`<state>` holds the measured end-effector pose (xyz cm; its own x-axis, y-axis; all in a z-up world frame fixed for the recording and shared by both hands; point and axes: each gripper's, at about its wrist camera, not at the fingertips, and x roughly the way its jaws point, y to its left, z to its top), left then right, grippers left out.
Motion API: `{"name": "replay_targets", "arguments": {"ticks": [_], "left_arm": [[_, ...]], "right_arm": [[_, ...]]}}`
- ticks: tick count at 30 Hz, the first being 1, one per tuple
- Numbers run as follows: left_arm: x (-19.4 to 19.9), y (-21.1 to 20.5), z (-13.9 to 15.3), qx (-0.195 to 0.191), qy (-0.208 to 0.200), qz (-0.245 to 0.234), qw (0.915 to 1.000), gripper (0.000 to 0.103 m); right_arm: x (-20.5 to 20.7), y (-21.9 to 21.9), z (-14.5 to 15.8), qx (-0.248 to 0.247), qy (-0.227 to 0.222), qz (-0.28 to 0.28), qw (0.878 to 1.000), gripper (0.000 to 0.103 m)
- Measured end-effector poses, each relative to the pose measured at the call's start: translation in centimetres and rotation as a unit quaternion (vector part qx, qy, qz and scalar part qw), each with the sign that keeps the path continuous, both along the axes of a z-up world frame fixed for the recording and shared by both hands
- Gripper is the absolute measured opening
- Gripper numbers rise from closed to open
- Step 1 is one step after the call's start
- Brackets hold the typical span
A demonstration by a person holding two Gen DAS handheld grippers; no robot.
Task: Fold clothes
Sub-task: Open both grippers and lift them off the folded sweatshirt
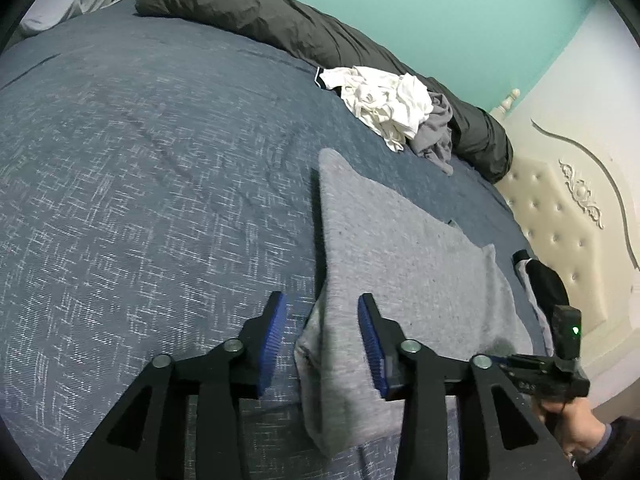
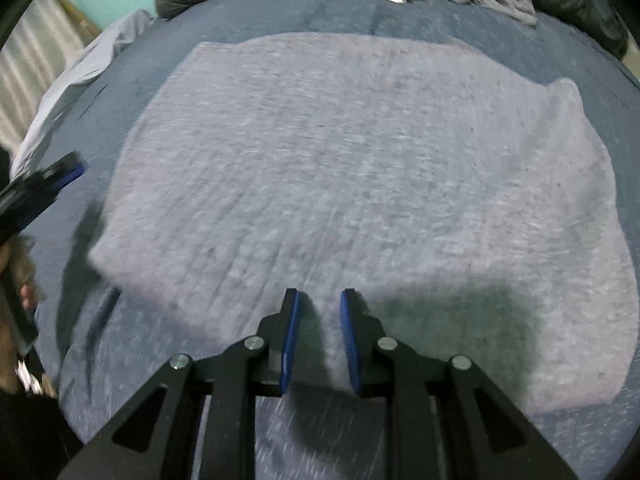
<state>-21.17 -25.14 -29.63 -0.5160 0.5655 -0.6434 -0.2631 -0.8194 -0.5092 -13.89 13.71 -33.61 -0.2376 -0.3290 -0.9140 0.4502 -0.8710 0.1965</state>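
A light grey garment (image 2: pixel 360 168) lies spread flat on the blue bedspread (image 1: pixel 140 200). In the left wrist view the same grey garment (image 1: pixel 400 264) runs away from me, and its near left edge sits between the jaws of my left gripper (image 1: pixel 322 300), which stands open over it. My right gripper (image 2: pixel 319 294) is open too, hovering over the garment's near edge with nothing between its blue pads. The right gripper's body (image 1: pixel 560 344) shows at the right of the left wrist view, held by a hand (image 1: pixel 572 420).
A pile of white and grey clothes (image 1: pixel 392 108) lies at the far side, next to a dark rolled duvet (image 1: pixel 280 24). A cream padded headboard (image 1: pixel 560 208) is at the right. A dark garment (image 1: pixel 544 276) lies near it. A pale sheet (image 2: pixel 72 80) is on the left.
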Motion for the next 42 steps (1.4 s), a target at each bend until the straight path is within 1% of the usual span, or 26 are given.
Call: {"name": "replay_targets", "arguments": {"ticks": [4,7,9,11,19,23,27,31,36,37,39,42], "left_arm": [[-0.3,-0.3,-0.1,0.005,-0.001,0.004,1.0,0.045],[-0.3,-0.2,-0.1,0.006,-0.001,0.004,1.0,0.048],[-0.4,-0.1,-0.1,0.006,0.0,0.004,1.0,0.053],[-0.4,-0.1,-0.1,0.006,0.0,0.004,1.0,0.054],[-0.7,-0.3,-0.3,0.008,-0.001,0.007,0.9999,0.055],[-0.9,-0.2,-0.5,0.008,-0.003,0.007,0.9999,0.055],[-1.1,-0.2,-0.7,0.007,-0.005,0.007,0.9999,0.056],[-1.3,-0.3,-0.8,0.007,-0.007,0.009,0.9999,0.057],[-1.5,-0.1,-1.3,0.003,-0.013,0.007,0.9999,0.058],[-1.6,0.0,-1.4,0.004,-0.015,0.006,0.9999,0.059],[-1.6,0.2,-1.6,0.011,-0.021,0.003,0.9997,0.061],[-1.4,0.5,-1.7,0.015,-0.023,-0.004,0.9996,0.064]], "right_arm": [[-1.2,-0.6,-0.3,0.01,0.011,-0.023,1.0,0.019],[-2.4,-1.7,-0.8,0.027,0.013,-0.02,0.999,0.019],[-3.9,-2.3,-0.8,0.033,0.013,-0.022,0.999,0.019],[-5.4,-2.9,-0.7,0.037,0.013,-0.025,0.999,0.019],[-11.7,-5.2,-0.3,0.047,0.014,-0.041,0.998,0.019],[-14.9,-6.3,-0.2,0.051,0.022,-0.05,0.997,0.019],[-17.5,-7.2,-0.8,0.056,0.022,-0.061,0.996,0.019],[-20.0,-7.8,-0.9,0.045,0.031,-0.079,0.995,0.019],[-22.6,-7.9,-0.9,0.033,0.045,-0.08,0.995,0.018],[-23.1,-7.1,-0.7,0.031,0.047,-0.079,0.995,0.018],[-23.4,-5.9,0.5,0.019,0.065,-0.079,0.995,0.018],[-21.9,-4.1,3.0,-0.018,0.098,-0.088,0.991,0.018]]}}
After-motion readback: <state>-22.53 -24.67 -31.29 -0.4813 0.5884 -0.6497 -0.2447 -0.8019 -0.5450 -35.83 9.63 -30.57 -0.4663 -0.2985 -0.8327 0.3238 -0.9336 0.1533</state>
